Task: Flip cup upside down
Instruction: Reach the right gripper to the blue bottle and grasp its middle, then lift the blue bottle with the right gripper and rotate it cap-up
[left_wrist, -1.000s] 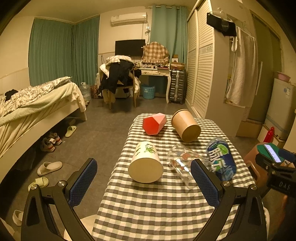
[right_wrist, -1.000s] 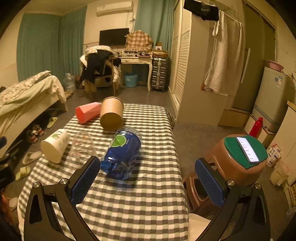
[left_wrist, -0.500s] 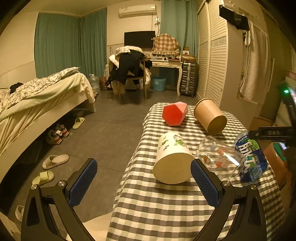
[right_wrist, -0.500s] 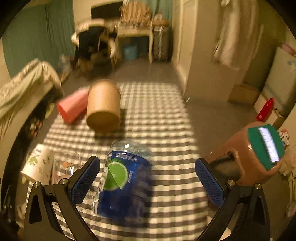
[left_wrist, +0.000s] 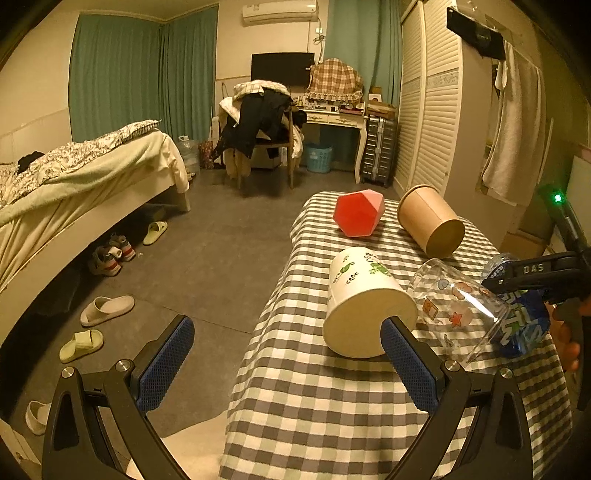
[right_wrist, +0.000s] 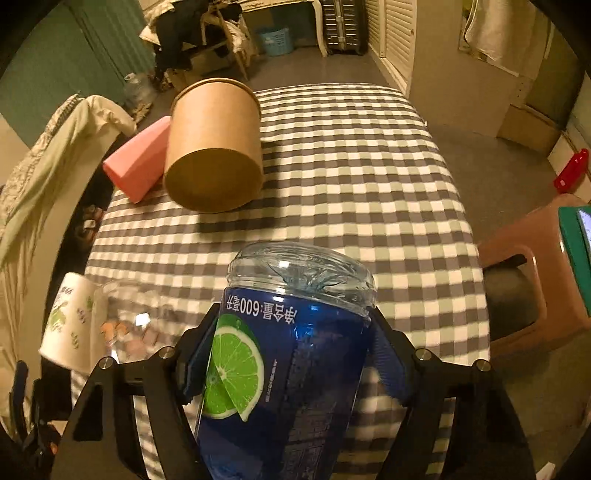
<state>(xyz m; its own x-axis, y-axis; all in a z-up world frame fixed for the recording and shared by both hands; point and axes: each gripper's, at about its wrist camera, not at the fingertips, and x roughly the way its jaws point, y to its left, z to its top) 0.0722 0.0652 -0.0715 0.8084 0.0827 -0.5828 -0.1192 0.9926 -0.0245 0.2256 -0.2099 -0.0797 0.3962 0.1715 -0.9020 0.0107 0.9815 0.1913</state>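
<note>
Several cups lie on their sides on the checked table (left_wrist: 332, 406). My right gripper (right_wrist: 291, 339) is closed around the blue lime-label plastic cup (right_wrist: 280, 369), base pointing away; it also shows in the left wrist view (left_wrist: 524, 325). A clear glass with stickers (left_wrist: 458, 306) lies next to it, then a white leaf-print cup (left_wrist: 362, 295). A brown paper cup (left_wrist: 430, 221) and a pink faceted cup (left_wrist: 358, 212) lie farther back. My left gripper (left_wrist: 288, 358) is open and empty, near the table's left front edge by the white cup.
A brown stool with a green phone (right_wrist: 546, 273) stands right of the table. A bed (left_wrist: 74, 184), slippers (left_wrist: 107, 304) and shoes lie on the floor to the left. A chair with clothes, a desk and a wardrobe stand at the back.
My right gripper moved forward and down and closed on the blue cup. My left gripper drifted left, so the cups sit further right in its view.
</note>
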